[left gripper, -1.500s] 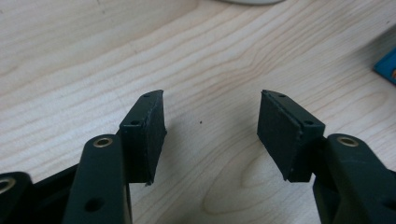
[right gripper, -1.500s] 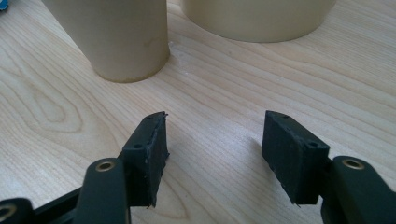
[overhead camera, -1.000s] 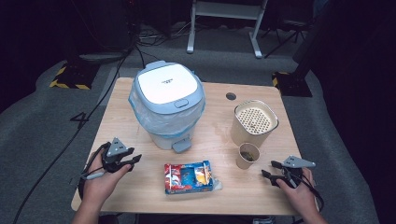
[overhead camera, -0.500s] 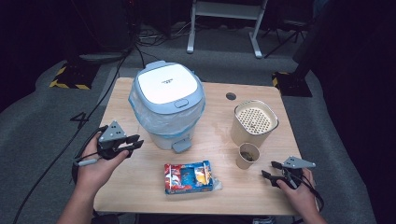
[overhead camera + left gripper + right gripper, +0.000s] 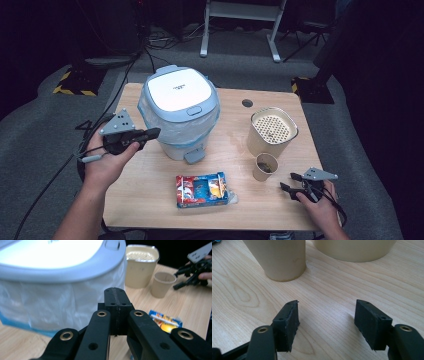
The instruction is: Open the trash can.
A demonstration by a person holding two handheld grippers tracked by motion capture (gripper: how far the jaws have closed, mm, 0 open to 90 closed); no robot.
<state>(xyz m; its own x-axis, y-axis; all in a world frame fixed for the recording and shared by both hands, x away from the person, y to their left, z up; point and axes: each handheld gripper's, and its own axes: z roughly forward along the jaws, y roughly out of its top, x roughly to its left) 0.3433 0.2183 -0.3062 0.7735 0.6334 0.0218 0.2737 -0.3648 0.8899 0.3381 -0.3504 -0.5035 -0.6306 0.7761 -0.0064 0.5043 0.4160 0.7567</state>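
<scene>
Beside left tongs (image 5: pixel 154 133) | bin (image 5: pixel 179 112) near, untouched | tongs closed

from my remote seat i see a pale wooden surface (image 5: pixel 150 200) with a round cable hole (image 5: pixel 247 103), standing on grey carpet (image 5: pixel 45 125). black-and-yellow hazard tape (image 5: pixel 75 89) marks the floor, cables (image 5: pixel 165 36) trail behind, and a white metal stand (image 5: pixel 240 20) sits in the dark.
</scene>
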